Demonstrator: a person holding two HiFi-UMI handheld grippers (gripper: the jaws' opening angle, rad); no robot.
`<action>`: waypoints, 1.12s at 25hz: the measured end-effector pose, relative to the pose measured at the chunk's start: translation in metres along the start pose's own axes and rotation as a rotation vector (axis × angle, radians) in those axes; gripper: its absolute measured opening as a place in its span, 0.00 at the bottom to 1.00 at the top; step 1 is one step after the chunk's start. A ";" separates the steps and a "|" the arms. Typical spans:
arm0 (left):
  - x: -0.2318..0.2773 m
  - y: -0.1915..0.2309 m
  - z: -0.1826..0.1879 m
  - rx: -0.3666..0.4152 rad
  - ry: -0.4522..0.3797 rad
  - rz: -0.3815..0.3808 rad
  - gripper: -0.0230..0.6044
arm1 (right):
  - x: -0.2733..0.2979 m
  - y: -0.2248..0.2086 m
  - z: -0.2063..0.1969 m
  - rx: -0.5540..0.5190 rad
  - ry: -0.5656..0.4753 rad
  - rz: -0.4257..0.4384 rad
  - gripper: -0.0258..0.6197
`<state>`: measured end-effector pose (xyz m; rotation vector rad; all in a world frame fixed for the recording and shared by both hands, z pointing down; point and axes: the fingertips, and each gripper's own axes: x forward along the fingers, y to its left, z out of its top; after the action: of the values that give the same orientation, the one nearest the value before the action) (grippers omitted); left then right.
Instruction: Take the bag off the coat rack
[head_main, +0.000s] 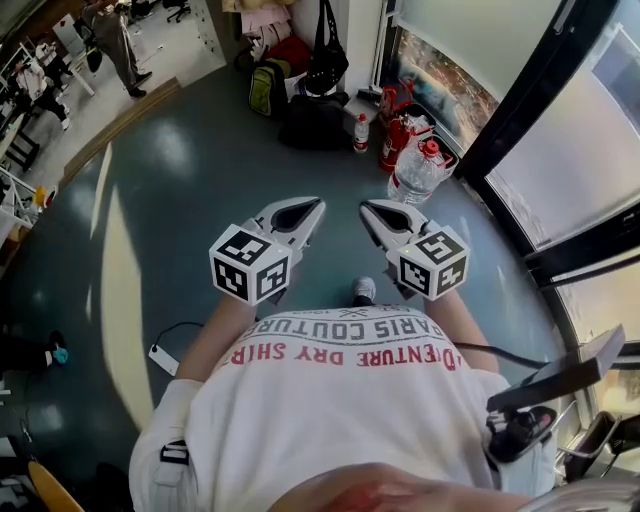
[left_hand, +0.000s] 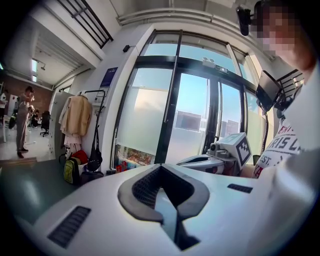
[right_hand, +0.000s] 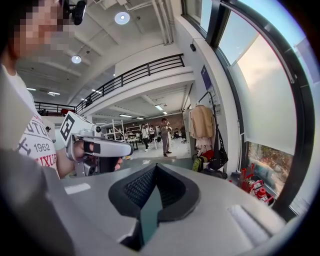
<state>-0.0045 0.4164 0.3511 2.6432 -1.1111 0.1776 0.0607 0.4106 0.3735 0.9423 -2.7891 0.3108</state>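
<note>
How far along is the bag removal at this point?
Done: nothing yet; the black bag hangs on the coat rack across the room. In hand: nothing; left tongs and right tongs are shut and empty. Left: walk over, grip the bag, lift it off.

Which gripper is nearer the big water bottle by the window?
Right. The right gripper is just short of the water bottle in the head view; the left gripper is farther left.
</note>
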 end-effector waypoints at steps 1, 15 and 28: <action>0.000 0.000 0.000 -0.003 0.000 0.000 0.04 | 0.000 0.000 0.000 0.000 0.000 0.000 0.04; 0.013 0.011 0.010 0.003 0.004 0.018 0.04 | 0.010 -0.019 0.009 -0.005 -0.001 0.010 0.04; 0.172 0.132 0.033 -0.068 0.051 0.011 0.04 | 0.113 -0.202 0.027 0.057 0.033 0.002 0.04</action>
<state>0.0218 0.2009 0.3825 2.5588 -1.0959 0.2043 0.0936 0.1812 0.4024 0.9387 -2.7650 0.4046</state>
